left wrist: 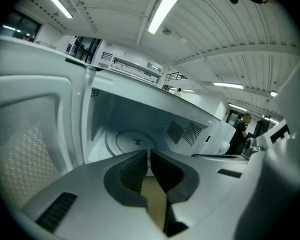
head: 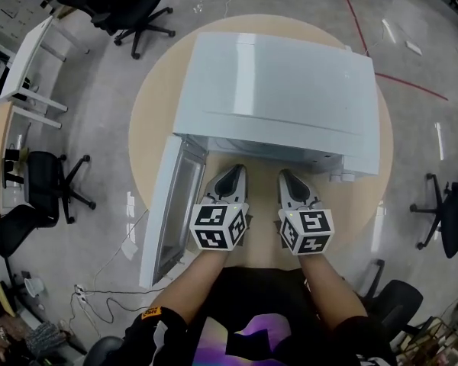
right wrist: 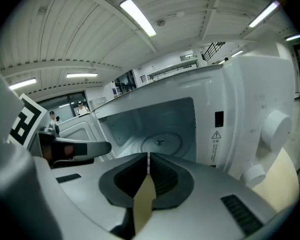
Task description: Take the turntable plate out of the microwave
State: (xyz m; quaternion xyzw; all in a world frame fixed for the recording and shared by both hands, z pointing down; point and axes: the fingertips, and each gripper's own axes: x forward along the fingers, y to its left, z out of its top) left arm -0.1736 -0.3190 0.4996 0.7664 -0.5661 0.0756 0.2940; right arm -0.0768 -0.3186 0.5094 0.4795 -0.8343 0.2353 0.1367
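Before the open white microwave [head: 282, 90], the left gripper [left wrist: 149, 153] and right gripper [right wrist: 148, 156] keep their dark ribbed pads closed together, gripping nothing. Inside the smooth pale cavity, the round turntable plate [right wrist: 162, 143] lies flat on the floor. The door [head: 172, 204] is swung wide on the left, above a round tan table [head: 149, 120].

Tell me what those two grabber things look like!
The left gripper and right gripper are light grey plastic, with dark ribbed fingers and a white cube with black square markers on each. The person wears a black top with a purple print.
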